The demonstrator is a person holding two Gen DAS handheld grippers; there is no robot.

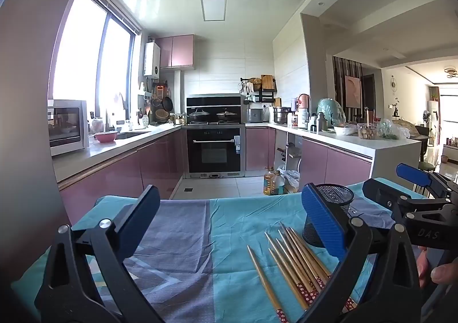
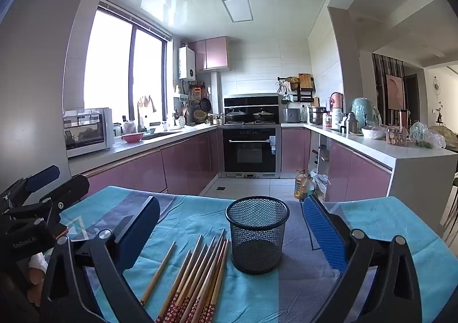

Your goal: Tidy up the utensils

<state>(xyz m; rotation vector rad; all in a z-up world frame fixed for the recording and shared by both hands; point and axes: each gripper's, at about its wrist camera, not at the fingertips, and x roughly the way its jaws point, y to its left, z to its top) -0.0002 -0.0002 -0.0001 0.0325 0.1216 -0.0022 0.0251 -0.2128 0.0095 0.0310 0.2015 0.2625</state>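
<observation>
Chopsticks (image 2: 197,274): about nine on table (image 2: 386,225), one apart; one mesh holder (image 2: 257,233) between right gripper (image 2: 229,231) jaws. Left gripper (image 1: 229,223) reads "DAS". Both jaws wide, empty.

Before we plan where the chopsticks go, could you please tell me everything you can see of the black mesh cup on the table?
The black wire-mesh cylindrical cup stands upright on the blue and grey tablecloth, open end up and empty as far as the mesh shows. It has a solid rim and a darker solid base, and tapers slightly downward. The bundle of wooden chopsticks with red patterned ends lies just to its left, tips close beside it; contact is unclear. Neither gripper touches it.
</observation>
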